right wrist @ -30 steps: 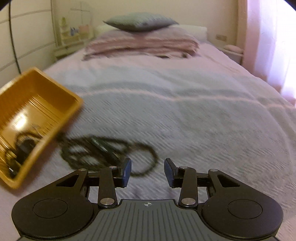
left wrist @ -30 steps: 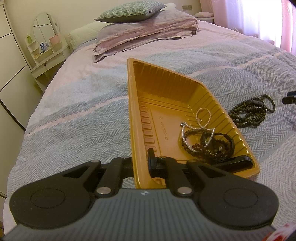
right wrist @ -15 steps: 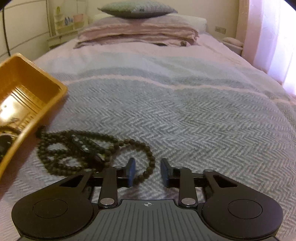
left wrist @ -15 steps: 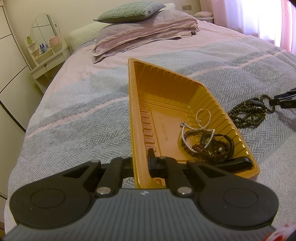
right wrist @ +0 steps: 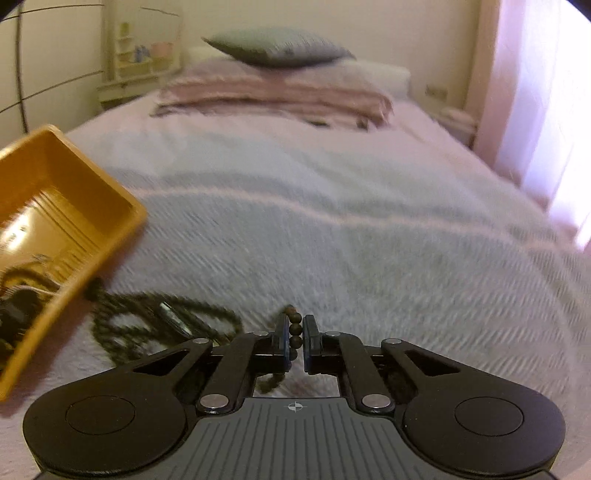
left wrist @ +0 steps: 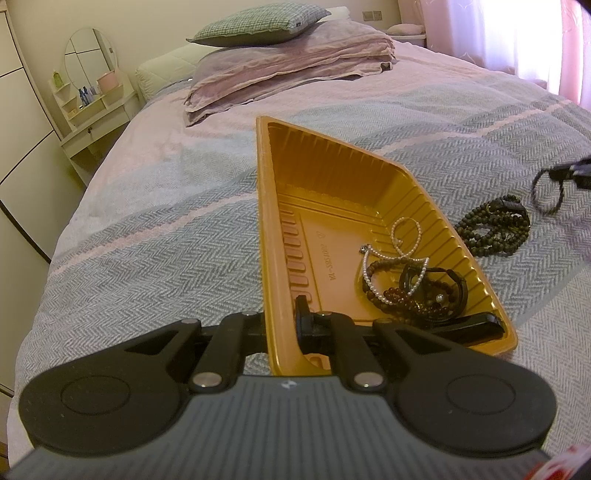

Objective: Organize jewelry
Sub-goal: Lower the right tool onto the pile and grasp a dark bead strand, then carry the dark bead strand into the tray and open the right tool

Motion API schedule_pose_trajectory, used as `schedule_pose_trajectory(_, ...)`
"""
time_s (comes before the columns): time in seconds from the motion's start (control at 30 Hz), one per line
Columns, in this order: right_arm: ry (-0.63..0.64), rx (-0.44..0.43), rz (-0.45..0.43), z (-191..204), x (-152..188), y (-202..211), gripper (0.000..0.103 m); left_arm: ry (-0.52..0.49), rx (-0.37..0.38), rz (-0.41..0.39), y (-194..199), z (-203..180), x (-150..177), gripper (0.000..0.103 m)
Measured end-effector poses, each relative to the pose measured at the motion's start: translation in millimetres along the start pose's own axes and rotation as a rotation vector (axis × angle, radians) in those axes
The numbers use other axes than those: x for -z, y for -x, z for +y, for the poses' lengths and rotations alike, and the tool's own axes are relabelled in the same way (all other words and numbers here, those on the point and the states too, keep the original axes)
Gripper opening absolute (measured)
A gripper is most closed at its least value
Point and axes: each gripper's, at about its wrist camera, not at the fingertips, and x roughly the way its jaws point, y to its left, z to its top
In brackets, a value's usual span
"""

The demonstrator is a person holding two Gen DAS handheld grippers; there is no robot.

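Note:
A yellow plastic tray (left wrist: 332,177) lies on the bed and holds a pearl strand (left wrist: 406,240), dark bead bracelets (left wrist: 417,299) and a black clip (left wrist: 469,325). My left gripper (left wrist: 282,314) is shut on the tray's near wall. A dark bead necklace (left wrist: 491,229) lies on the bedspread right of the tray; it also shows in the right wrist view (right wrist: 162,317). My right gripper (right wrist: 294,338) is shut on a loop of that necklace and lifts the loop (left wrist: 546,195) off the bed. The tray's corner (right wrist: 74,206) shows at the left.
The grey and pink herringbone bedspread (left wrist: 166,236) stretches all around. Folded pink bedding and a checked pillow (left wrist: 266,26) lie at the head. A white vanity with a round mirror (left wrist: 88,74) stands at the far left. A bright curtained window (right wrist: 546,110) is on the right.
My right gripper has closed on a loop of the bead necklace and begun to lift it. The left gripper and the tray have not moved.

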Motion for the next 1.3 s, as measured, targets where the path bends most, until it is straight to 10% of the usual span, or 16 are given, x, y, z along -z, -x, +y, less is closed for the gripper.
schedule_pose_trajectory(0.33,0.105,-0.173,-0.124,64.4,-46.1,46.2,0.007,0.006,0.004,-0.001,0.5,0.2,0.1,0.008)
schedule_pose_trajectory(0.8,0.142,-0.479,-0.08,164.3,-67.1,26.7,0.007,0.009,0.005,-0.004,-0.3,0.2,0.8,0.008)
schedule_pose_trajectory(1.3,0.105,-0.537,-0.03,188.4,-68.1,0.0,0.007,0.009,0.008,-0.006,-1.1,2.1,1.1,0.008)
